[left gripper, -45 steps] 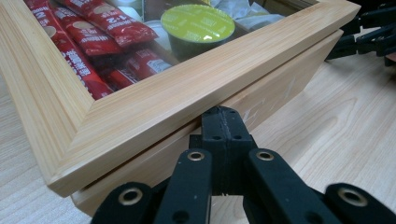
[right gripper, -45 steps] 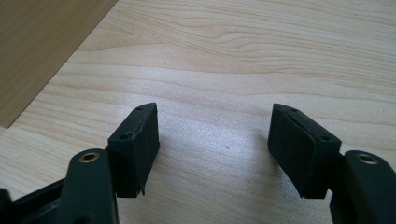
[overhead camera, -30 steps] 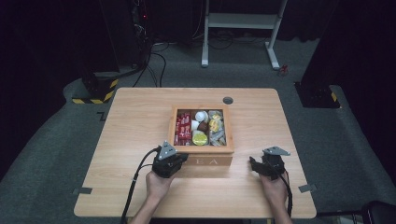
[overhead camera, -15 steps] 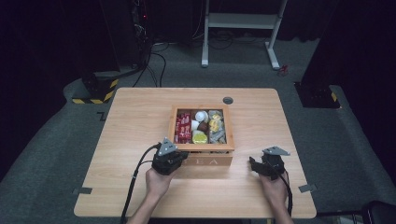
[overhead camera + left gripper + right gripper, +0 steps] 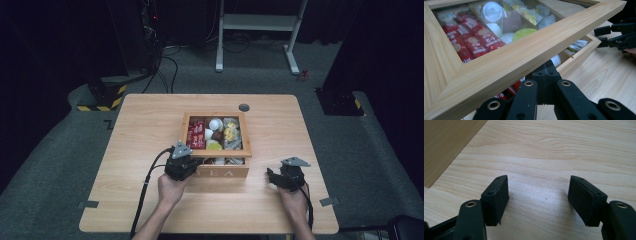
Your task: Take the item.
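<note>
My fingers (image 5: pixel 587 201) are matte black. The box lid (image 5: pixel 529 53) is pale blond wood with fine straight grain. At my eleven o'clock the sachets (image 5: pixel 471 37) are red with white print; at twelve o'clock lies a lime-green packet (image 5: pixel 526 33). The tabletop (image 5: pixel 564 152) is light wavy-grained wood.

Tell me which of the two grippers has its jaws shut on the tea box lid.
The left gripper: its jaws clamp the front edge of the glass-paned wooden lid, lifted off the tea box. The right gripper stands open over bare table.
</note>
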`<state>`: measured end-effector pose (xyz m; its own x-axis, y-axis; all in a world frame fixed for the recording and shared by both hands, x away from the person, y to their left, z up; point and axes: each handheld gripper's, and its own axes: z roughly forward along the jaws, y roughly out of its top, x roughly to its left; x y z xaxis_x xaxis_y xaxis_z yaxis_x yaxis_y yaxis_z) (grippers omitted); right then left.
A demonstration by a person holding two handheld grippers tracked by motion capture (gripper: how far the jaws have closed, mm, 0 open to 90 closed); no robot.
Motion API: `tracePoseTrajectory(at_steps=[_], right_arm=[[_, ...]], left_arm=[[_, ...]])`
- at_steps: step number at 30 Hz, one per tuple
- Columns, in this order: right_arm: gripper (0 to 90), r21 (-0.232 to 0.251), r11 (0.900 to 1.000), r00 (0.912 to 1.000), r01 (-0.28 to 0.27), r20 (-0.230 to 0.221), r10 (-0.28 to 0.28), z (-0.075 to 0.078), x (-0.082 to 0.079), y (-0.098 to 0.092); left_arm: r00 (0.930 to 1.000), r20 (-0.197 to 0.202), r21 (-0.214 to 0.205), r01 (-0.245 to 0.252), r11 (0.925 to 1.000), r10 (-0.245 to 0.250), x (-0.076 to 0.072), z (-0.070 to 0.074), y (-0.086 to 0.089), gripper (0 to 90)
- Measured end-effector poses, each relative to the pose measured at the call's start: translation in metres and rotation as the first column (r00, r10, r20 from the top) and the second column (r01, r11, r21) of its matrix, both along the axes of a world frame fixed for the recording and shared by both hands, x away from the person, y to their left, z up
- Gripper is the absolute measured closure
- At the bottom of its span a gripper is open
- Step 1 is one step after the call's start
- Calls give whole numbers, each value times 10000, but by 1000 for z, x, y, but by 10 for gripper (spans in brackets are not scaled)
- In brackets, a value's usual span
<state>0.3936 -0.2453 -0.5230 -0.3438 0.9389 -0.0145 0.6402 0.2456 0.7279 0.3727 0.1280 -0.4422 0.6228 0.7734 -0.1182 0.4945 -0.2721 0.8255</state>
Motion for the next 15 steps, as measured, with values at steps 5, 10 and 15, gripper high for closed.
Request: tracePoseTrajectory(at_steps=[5, 10, 15], right_arm=[[337, 16, 10000, 10000, -21, -7, 21, 0, -1, 0], [346, 238, 9995, 9998, -190, -59, 191, 1, -2, -1], [368, 739, 9956, 9978, -571, 370, 545, 8, -12, 1]], left_arm=[[10000, 59, -56, 0, 10000, 0, 4, 9, -1, 883], [10000, 88, -215, -17, 9998, 19, 6, 15, -2, 859], [9998, 179, -223, -9, 9998, 13, 8, 20, -2, 854]])
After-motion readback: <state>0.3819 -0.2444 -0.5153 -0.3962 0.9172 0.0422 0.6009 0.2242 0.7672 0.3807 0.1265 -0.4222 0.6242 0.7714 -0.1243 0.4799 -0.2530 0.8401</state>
